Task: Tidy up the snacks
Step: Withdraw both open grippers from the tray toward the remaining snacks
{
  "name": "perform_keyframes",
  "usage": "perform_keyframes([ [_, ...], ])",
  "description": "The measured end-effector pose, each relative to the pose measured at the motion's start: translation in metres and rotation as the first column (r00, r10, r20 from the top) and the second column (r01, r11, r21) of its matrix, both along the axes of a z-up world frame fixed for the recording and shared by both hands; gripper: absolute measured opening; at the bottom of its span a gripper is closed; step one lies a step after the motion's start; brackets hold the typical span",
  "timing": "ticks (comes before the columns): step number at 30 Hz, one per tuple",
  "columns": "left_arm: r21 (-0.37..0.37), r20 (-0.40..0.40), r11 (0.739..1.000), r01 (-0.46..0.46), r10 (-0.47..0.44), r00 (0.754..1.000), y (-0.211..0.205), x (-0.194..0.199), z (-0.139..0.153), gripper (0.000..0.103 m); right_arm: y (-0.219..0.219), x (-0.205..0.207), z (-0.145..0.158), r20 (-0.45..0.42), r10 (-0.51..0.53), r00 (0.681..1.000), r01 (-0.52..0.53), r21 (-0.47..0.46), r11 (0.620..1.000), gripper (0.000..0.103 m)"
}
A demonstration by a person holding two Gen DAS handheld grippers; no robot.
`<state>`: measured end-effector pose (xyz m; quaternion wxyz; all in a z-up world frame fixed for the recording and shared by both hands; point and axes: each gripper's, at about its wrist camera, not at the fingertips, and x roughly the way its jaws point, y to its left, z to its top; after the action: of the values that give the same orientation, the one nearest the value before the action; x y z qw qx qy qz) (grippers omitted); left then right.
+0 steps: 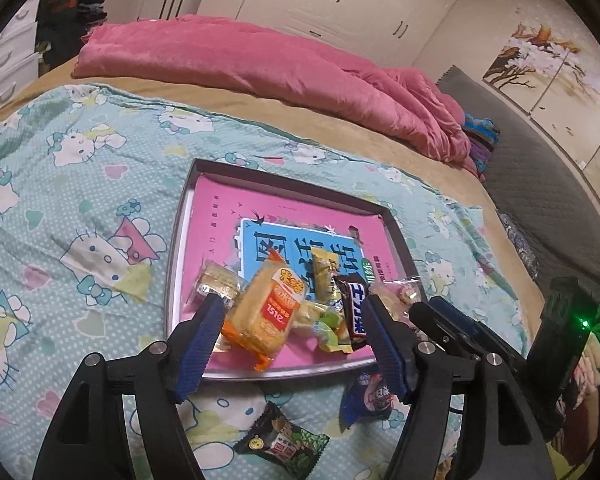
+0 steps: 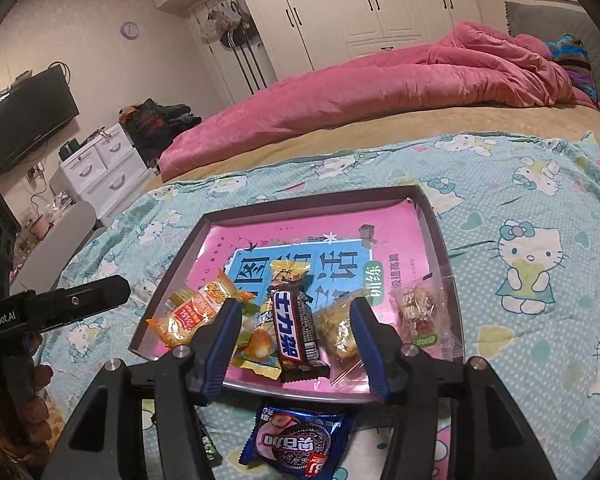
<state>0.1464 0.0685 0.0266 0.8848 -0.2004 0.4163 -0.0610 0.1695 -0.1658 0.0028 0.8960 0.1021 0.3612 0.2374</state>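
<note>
2 snacks are left outside the tray (image 2: 446, 240), which is laid on the cartoon-cat bedspread (image 2: 520, 200) of the bed. A blue cookie packet (image 2: 298, 438) printed with a dark sandwich biscuit is seen just in front of the tray's near rim, and a black-and-green packet (image 1: 282, 438) lies near it, further towards the camera in the left wrist view. Both are judged light, crinkly and slippery, with brittle contents; hold is best taken across the flat body or at a crimped end seam, with gentle pressure only.

Inside the tray, on a pink-and-blue printed sheet, several snacks are piled at the near side: an orange-wrapped cake (image 1: 268, 312), a dark chocolate bar (image 2: 296, 330), a yellow packet (image 2: 290, 270) and clear-wrapped pastries (image 2: 418, 312).

The left tool (image 1: 292, 308) is held spread above the pile, nothing being pinched between its blue pads. The right tool (image 2: 296, 316) is likewise spread, hovering over the chocolate bar without pressing it. The cookie packet is judged the nearest thing for the right tool to take.
</note>
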Motion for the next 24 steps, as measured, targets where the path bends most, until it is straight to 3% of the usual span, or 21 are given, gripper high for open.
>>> perform_keyframes([
  [9, 0.031, -0.011, 0.999, 0.020, -0.020, 1.000, -0.008, -0.015, 0.001, 0.078, -0.005, -0.013, 0.005, 0.002, 0.023, 1.000, -0.023, 0.025, 0.999, 0.064],
  [24, 0.019, -0.126, 0.999, 0.042, -0.039, 0.991, -0.024, -0.045, -0.032, 0.078, -0.007, -0.028, 0.002, -0.002, 0.048, 0.999, -0.048, 0.018, 0.999, 0.071],
])
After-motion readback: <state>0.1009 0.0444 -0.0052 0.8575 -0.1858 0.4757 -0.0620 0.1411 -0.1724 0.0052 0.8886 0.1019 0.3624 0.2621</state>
